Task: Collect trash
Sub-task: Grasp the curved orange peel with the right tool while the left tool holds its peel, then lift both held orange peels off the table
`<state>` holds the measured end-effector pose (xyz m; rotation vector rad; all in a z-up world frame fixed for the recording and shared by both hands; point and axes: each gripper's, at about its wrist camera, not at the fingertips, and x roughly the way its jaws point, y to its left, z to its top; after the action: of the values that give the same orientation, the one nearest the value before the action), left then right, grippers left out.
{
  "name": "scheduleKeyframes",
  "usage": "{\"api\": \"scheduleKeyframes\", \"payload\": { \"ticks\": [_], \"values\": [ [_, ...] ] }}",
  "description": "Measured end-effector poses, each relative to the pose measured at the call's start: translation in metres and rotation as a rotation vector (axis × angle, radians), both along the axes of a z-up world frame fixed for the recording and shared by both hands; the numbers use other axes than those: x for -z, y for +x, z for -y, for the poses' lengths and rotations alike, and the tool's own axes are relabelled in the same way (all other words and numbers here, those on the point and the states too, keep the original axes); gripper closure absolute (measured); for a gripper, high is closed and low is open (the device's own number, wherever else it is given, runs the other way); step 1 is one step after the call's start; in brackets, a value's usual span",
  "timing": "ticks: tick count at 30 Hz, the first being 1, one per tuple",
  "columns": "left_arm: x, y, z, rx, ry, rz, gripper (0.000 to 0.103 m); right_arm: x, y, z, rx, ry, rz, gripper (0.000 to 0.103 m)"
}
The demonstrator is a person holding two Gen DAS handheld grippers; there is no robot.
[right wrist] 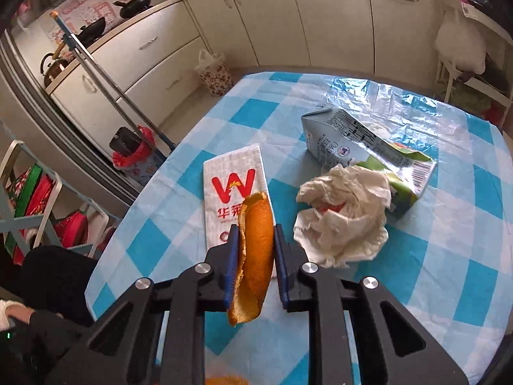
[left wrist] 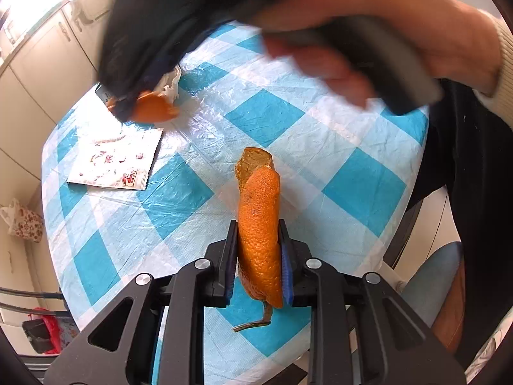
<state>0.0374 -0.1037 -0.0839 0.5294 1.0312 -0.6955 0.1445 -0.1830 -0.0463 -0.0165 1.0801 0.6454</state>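
Note:
My left gripper (left wrist: pixel 258 240) is shut on a long strip of orange peel (left wrist: pixel 258 224) and holds it above the blue-checked tablecloth (left wrist: pixel 320 173). My right gripper (right wrist: pixel 256 240) is shut on another piece of orange peel (right wrist: pixel 256 256), also above the table. In the left wrist view the right gripper shows blurred at upper left with its peel (left wrist: pixel 154 107). On the table lie a white snack wrapper (right wrist: pixel 234 192), a crumpled white tissue (right wrist: pixel 343 218) and a flattened milk carton (right wrist: pixel 368 147).
The person's arm and hand (left wrist: pixel 384 32) cross the top of the left wrist view. Kitchen cabinets (right wrist: pixel 272 22) line the far wall. A floral bag (right wrist: pixel 216 73), a mop handle (right wrist: pixel 105 73) and a red-lined bin (right wrist: pixel 134 150) stand on the floor beyond the table.

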Motion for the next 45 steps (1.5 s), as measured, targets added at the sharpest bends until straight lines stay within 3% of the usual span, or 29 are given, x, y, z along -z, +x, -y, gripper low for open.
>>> {"api": "scheduleKeyframes", "payload": {
  "ticks": [6, 10, 12, 14, 19, 22, 25, 39, 45],
  "values": [
    [0.000, 0.016, -0.004, -0.077, -0.028, -0.012, 0.081, 0.015, -0.032, 0.038, 0.000, -0.200, 0.009, 0.081],
    [0.002, 0.033, -0.007, -0.182, -0.059, -0.022, 0.081, 0.030, -0.036, 0.068, 0.078, -0.194, -0.015, 0.079],
    [0.001, 0.043, -0.010, -0.242, -0.083, -0.034, 0.081, 0.030, -0.036, 0.073, 0.101, -0.192, -0.006, 0.064],
    [0.002, 0.052, -0.012, -0.288, -0.098, -0.048, 0.080, 0.030, -0.038, 0.075, 0.097, -0.184, 0.004, 0.056],
    [0.008, 0.063, -0.012, -0.336, -0.086, -0.044, 0.076, 0.030, -0.044, 0.078, 0.095, -0.182, 0.021, 0.058],
    [0.008, 0.063, -0.010, -0.351, -0.077, -0.028, 0.076, 0.030, -0.045, 0.080, 0.099, -0.172, 0.025, 0.074],
    [0.007, 0.065, -0.010, -0.373, -0.091, -0.031, 0.080, 0.027, -0.048, 0.080, 0.100, -0.164, 0.040, 0.080],
    [-0.019, 0.075, -0.027, -0.458, -0.275, 0.012, 0.082, 0.013, -0.047, 0.095, 0.155, -0.078, 0.077, 0.081],
    [-0.020, 0.075, -0.019, -0.448, -0.276, 0.026, 0.082, 0.012, -0.047, 0.101, 0.169, -0.069, 0.080, 0.081]
  ]
}}
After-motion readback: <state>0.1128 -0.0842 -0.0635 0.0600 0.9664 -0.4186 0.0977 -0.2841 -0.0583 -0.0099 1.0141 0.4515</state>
